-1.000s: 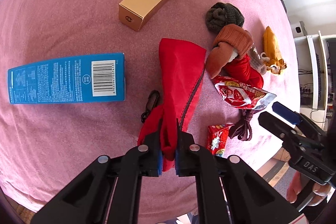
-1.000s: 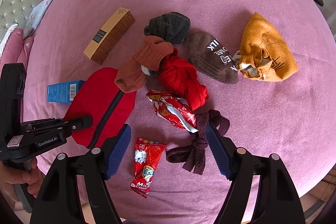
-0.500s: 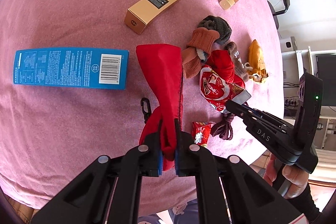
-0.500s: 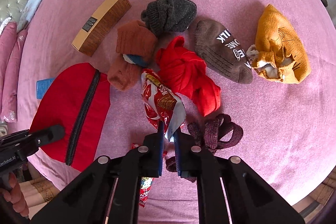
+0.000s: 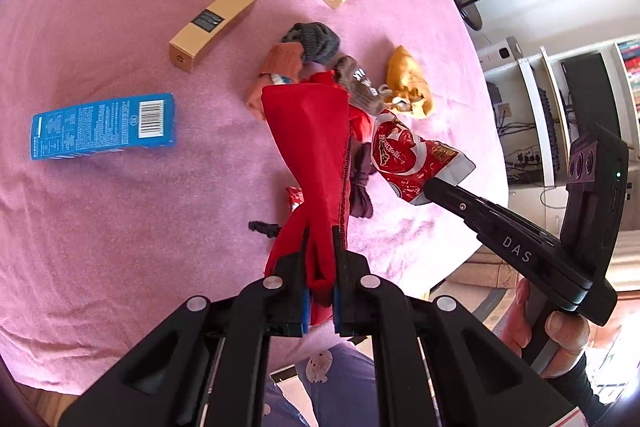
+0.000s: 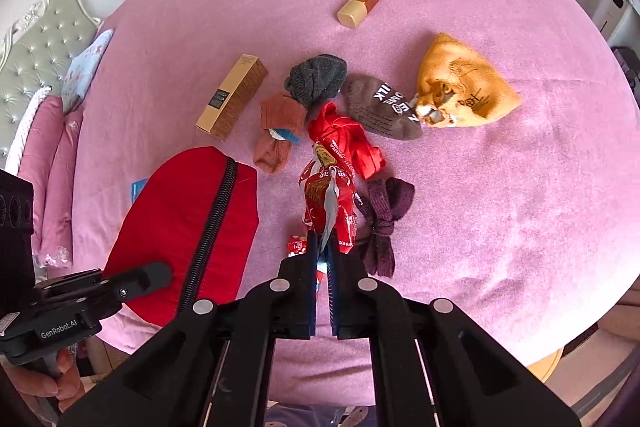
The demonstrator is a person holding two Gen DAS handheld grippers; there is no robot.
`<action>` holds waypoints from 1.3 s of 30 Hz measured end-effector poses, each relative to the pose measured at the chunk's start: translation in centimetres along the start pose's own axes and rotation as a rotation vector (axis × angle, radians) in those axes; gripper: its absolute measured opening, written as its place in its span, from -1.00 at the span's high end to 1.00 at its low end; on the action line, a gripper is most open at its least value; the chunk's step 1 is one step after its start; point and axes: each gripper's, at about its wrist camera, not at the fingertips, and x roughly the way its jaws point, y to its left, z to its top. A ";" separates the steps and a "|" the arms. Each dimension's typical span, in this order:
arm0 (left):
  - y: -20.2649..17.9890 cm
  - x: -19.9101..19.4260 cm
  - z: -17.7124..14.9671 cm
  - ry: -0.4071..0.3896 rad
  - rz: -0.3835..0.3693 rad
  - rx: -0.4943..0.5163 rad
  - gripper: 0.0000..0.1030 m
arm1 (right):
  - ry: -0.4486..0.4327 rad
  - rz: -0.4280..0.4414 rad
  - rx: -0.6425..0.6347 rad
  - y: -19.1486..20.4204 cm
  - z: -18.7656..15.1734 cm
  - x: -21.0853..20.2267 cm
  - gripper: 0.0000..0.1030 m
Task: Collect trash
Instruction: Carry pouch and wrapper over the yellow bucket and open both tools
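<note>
Now the red snack wrapper (image 6: 330, 203) is off the pink worktop (image 6: 480, 207); half a second ago it still lay among the socks. My right tongs (image 6: 323, 259) pinch its torn end, carrying it beside the red zip pouch (image 5: 316, 147), which my left tongs (image 5: 320, 279) clamp and hold up. I judge bagging comes next; a small red packet (image 6: 297, 246) remains below.

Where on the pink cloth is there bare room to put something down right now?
Bare cloth lies right of the purple bow and below the orange pouch, and at the far edge beyond the orange bottle. It is crowded around the sock pile, between the gold box and the pouch.
</note>
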 end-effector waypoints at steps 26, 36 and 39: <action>-34.1 18.3 -16.1 0.384 -0.033 0.570 0.85 | -0.076 -0.208 0.563 -32.0 -25.6 -16.5 0.91; -40.2 25.6 -22.4 0.528 -0.003 0.732 0.85 | -0.044 -0.203 0.713 -36.8 -32.2 -16.3 0.91; -41.3 27.1 -23.6 0.584 -0.009 0.768 0.74 | -0.027 -0.210 0.759 -38.1 -33.5 -16.3 0.74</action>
